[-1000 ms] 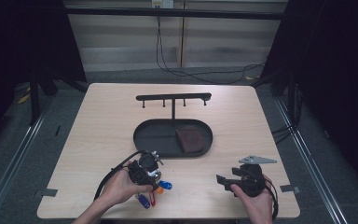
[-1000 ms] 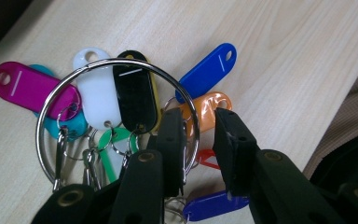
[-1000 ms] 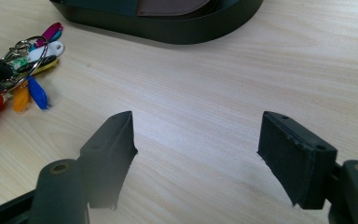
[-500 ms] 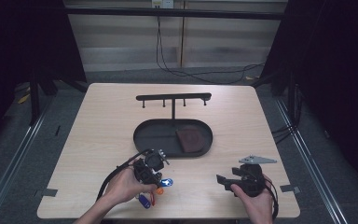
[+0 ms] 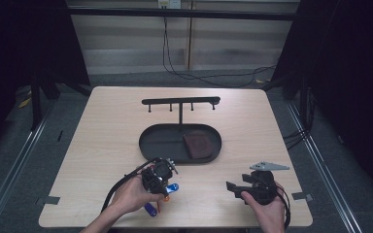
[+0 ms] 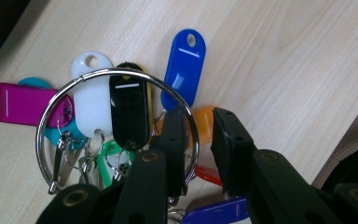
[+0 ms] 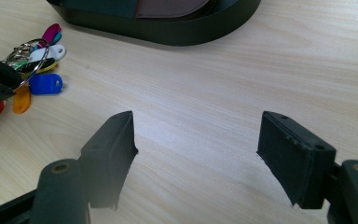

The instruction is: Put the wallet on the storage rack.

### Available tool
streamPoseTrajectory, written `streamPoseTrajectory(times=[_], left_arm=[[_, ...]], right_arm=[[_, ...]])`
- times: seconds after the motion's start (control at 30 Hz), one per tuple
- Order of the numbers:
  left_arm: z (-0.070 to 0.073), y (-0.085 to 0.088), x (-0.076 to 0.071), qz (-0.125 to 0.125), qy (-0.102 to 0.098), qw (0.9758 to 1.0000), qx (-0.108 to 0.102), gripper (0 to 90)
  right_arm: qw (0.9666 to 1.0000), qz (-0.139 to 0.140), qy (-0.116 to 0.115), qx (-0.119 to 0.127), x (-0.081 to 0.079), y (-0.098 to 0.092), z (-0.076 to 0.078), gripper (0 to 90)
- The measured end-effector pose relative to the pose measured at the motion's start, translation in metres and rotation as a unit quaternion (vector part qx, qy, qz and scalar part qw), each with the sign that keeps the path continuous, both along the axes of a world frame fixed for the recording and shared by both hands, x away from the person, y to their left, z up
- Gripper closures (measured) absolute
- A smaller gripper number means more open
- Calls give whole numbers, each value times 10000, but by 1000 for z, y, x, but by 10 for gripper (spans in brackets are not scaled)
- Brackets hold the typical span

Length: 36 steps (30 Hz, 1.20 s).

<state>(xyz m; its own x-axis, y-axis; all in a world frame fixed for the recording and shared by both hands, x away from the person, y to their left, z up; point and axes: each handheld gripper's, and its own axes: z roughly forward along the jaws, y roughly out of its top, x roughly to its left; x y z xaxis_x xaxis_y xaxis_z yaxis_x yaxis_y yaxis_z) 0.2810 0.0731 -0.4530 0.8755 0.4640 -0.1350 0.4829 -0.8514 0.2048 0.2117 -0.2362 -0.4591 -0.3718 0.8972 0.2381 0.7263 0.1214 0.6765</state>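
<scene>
High view: the left tongs (image 5: 161,175) sit low over the key ring (image 5: 167,189) near the front edge of the counter (image 5: 102,126), just short of the black oval tray (image 5: 150,143). The right tongs (image 5: 235,188) rest well apart to the right, so the left hand is plainly the nearer.

Left gripper view: the metal ring (image 6: 116,126) lies flat among coloured tags. Its right-hand arc passes between the narrowed jaws, one jaw inside the loop, a visible gap left beside the wire, so nothing is gripped yet.

Right gripper view: the right tongs (image 7: 196,149) stand wide over bare wood, the keys (image 7: 32,65) off to their far left.
</scene>
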Motion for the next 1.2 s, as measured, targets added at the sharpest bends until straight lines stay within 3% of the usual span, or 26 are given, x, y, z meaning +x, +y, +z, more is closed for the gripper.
streamPoseTrajectory(times=[0.2, 0.27, 0.37, 0.5, 0.67, 0.9, 1.2], left_arm=[[-7, -4, 0, -7, 67, 9997, 223, 772], [-7, -5, 5, -41, 244, 9989, 387, 807], [-8, -6, 9, -23, 349, 9982, 488, 831], [-8, -13, 14, -85, 533, 9958, 738, 862], [-7, -26, 13, -229, 459, 9919, 1164, 869], [-6, -21, 15, -232, 563, 9921, 1100, 870], [20, -8, 21, -279, 534, 9945, 853, 871]], right_arm=[[10000, 9, -2, 12, 0, 1, 0, 273], [10000, -8, 6, 18, 0, 0, 0, 273], [10000, 2, 18, 9, 0, 0, 0, 274], [10000, -6, 16, 8, 0, 0, -1, 274], [10000, -2, 17, 9, 0, 0, -1, 275], [10000, -40, -10, 30, 0, -4, -1, 276], [10000, -30, -48, 30, 0, -4, 1, 276]])
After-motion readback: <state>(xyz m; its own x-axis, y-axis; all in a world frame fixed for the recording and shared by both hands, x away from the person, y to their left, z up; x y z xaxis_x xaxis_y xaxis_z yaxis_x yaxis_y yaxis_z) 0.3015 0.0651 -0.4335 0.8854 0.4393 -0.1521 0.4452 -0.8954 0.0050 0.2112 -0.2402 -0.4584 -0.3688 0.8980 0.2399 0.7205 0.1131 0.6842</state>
